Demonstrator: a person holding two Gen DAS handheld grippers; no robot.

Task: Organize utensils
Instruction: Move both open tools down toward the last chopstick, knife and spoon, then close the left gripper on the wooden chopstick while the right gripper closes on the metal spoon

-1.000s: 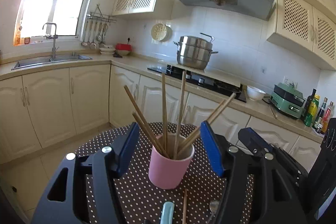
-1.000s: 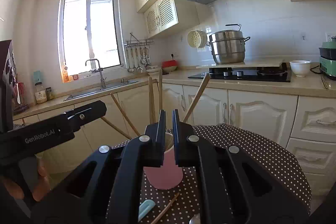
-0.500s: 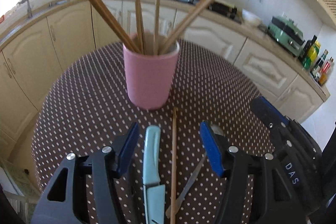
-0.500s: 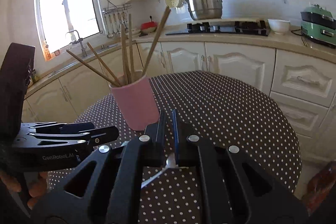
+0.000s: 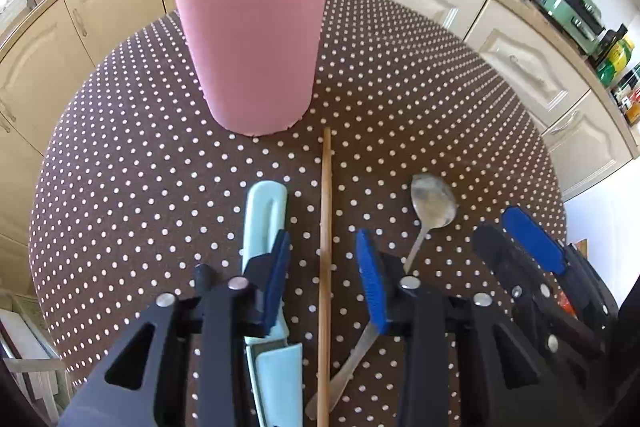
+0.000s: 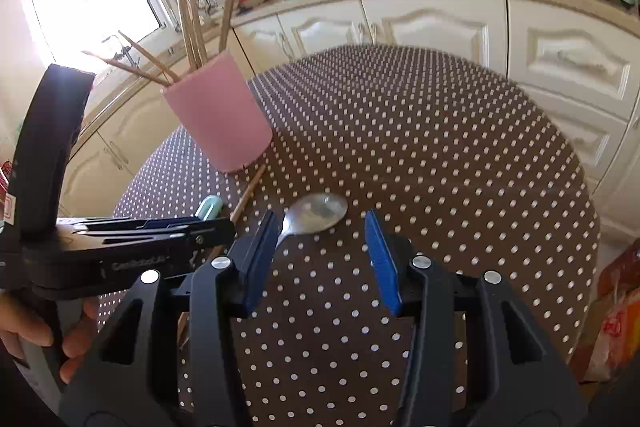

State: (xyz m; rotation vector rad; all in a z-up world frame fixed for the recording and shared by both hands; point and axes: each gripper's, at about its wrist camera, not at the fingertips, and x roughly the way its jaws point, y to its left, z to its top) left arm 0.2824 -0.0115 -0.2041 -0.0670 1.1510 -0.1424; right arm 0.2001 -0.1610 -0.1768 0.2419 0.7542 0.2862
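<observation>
Both claws hold nothing: left claw (image 5: 325,279), just closing, straddles a chopstick (image 5: 325,227); right claw (image 6: 320,259), just opening, half-wide.

Pink cup (image 5: 252,51) stands ahead; dotted tablecloth (image 6: 440,131) right of it lies bare.

Both grippers have dropped from above the pink cup (image 5: 252,47) towards the table (image 5: 120,167) and tipped downward. The left gripper (image 5: 325,279) has just been narrowing its jaws; they now straddle the loose chopstick (image 5: 326,227) without touching it, its left pad over the pale blue knife (image 5: 266,223). The right gripper (image 6: 320,255), pressed shut a second ago, has just been opening, its left pad just over the handle of the spoon (image 6: 318,211), nothing gripped.
</observation>
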